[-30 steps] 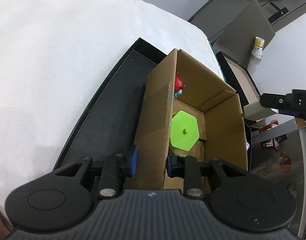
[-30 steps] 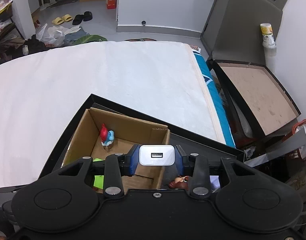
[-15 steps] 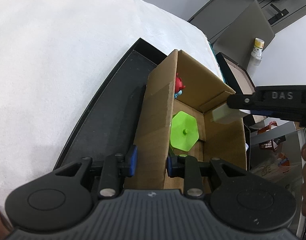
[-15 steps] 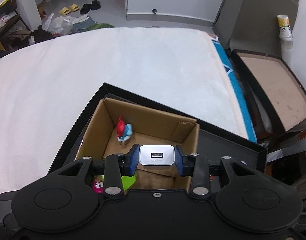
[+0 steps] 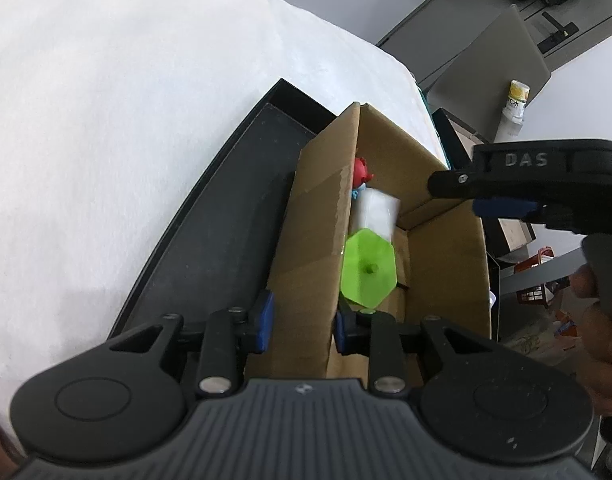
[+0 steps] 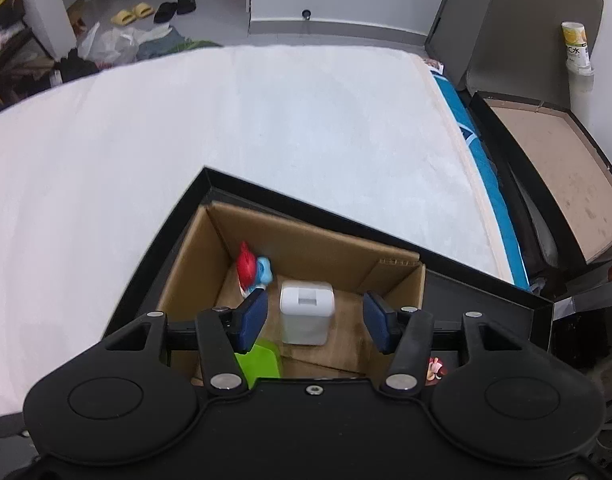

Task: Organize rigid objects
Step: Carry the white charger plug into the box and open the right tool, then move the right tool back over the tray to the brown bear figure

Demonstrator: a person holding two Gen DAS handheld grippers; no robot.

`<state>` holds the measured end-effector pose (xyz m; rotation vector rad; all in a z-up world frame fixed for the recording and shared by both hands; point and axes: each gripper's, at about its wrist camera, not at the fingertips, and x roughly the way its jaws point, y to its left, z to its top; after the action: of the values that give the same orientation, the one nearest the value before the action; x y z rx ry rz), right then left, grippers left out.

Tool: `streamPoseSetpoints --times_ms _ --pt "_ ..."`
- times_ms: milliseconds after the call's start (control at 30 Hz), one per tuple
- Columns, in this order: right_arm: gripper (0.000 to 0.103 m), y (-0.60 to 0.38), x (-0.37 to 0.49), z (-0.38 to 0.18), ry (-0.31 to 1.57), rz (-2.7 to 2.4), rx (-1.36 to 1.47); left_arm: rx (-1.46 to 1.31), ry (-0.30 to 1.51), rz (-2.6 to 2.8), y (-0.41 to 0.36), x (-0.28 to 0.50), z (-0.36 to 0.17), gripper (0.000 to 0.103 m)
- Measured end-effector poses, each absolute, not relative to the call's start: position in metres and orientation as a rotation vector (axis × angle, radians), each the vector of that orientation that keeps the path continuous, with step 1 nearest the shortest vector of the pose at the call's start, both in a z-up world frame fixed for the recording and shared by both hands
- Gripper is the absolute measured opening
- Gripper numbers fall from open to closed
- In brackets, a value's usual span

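A cardboard box (image 6: 318, 244) stands in a black tray (image 6: 486, 284) on a white bed. My left gripper (image 5: 302, 326) is shut on the box's near side wall (image 5: 314, 240). My right gripper (image 6: 316, 322) hangs over the box with its jaws opening. Below them a white charger (image 6: 306, 312) is free of both pads inside the box; it looks blurred (image 5: 376, 210) in the left wrist view. Also in the box are a red-and-blue figurine (image 6: 252, 270) and a green hexagonal piece (image 5: 368, 268). A hand (image 5: 602, 320) holds the right gripper.
A small figurine (image 6: 436, 368) lies on the tray to the right of the box. Past the bed's right edge an open black case (image 6: 554, 184) with a brown inside sits beside stacked cups (image 6: 578, 48). White bedding (image 6: 266, 120) spreads behind and to the left.
My right gripper came in over the box and sank a little. Its jaws let go of the white charger, which has dropped into the box. The left gripper kept still.
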<state>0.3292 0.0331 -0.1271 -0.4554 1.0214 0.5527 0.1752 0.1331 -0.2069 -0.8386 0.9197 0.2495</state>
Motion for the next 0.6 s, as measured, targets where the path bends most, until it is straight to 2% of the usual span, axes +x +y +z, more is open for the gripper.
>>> streamPoseSetpoints --times_ms 400,600 --pt "0.06 -0.001 0.332 -0.102 0.978 0.538 -0.418 -0.83 0.918 0.255 0.133 0.175 -0.205 0.028" --pt "0.07 -0.027 0.333 -0.098 0.977 0.52 -0.392 -0.824 0.906 0.261 0.131 0.172 -0.203 0.027"
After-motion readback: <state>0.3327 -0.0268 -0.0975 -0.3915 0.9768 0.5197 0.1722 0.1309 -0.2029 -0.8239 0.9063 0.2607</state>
